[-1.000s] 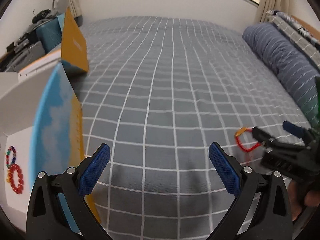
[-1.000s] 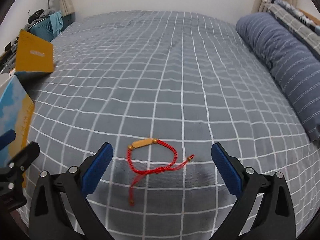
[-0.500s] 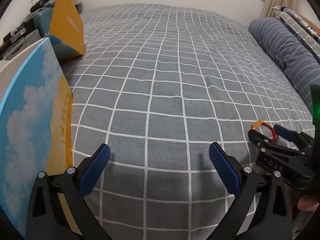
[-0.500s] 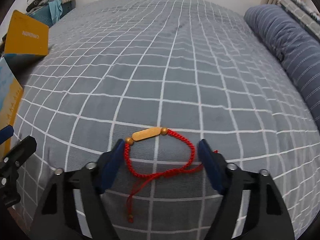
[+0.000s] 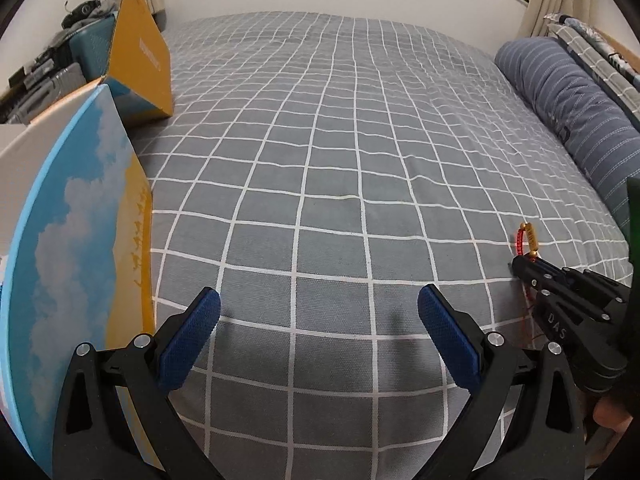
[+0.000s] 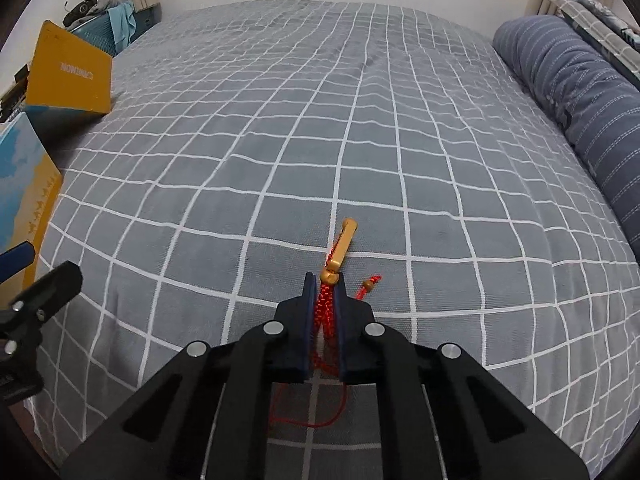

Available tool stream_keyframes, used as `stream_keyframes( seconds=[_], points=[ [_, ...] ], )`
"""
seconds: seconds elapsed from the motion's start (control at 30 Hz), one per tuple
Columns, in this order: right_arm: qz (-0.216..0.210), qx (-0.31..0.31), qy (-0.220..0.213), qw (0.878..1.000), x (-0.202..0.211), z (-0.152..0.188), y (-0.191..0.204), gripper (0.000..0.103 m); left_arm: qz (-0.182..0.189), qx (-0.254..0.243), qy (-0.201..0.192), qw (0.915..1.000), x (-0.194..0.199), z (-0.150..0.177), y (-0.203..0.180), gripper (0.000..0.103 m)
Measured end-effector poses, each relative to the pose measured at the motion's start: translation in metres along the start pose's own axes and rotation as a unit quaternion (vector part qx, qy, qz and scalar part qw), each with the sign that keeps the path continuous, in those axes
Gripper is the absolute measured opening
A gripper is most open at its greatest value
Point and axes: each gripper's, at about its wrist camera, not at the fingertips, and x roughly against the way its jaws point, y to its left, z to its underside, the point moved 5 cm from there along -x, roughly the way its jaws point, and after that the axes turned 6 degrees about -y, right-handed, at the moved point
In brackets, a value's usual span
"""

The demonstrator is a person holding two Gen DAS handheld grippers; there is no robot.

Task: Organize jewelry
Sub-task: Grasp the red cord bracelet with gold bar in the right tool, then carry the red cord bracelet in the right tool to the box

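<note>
The right claw [image 6: 325,300] is clenched on the red cord bracelet [image 6: 336,256]; the left claw [image 5: 318,324] is released; lifting could snag its trailing cords on the bedspread [image 6: 280,140]

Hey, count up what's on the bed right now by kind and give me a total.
Red cord bracelet, pinched in the right gripper: 1
Open box with a sky print: 1
Striped blue pillow: 1
Total: 3
The left gripper is open and holds nothing.

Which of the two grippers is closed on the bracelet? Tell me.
The right gripper: its jaws have just closed on the red cord bracelet lying on the bed. The left gripper hangs open, nothing between its pads.
</note>
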Motion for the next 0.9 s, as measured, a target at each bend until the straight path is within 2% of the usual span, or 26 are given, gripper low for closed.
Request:
stream_keyframes(
  seconds=[0.37,0.53,0.67,0.77,0.9],
  points=[
    [0.002,-0.007,-0.030,1.000,0.028,-0.010,-0.005,0.008,0.015,0.004,-0.010,0.9998,0.021,-0.003,-0.002,0.097],
    [0.006,-0.011,-0.048,0.999,0.045,-0.016,-0.006,0.008,0.008,-0.002,-0.032,0.9995,0.044,-0.007,-0.010,0.097],
    [0.006,-0.014,-0.060,0.998,0.060,-0.019,-0.006,0.008,0.025,0.003,-0.038,0.9990,0.061,-0.011,-0.013,0.097],
    [0.005,-0.013,-0.067,0.998,0.072,-0.019,-0.004,0.008,0.016,0.004,-0.047,0.9988,0.077,-0.015,-0.008,0.097],
    [0.005,-0.012,-0.076,0.997,0.088,-0.021,-0.003,0.008,0.027,0.013,-0.059,0.9978,0.096,-0.022,0.000,0.097]
  ],
)
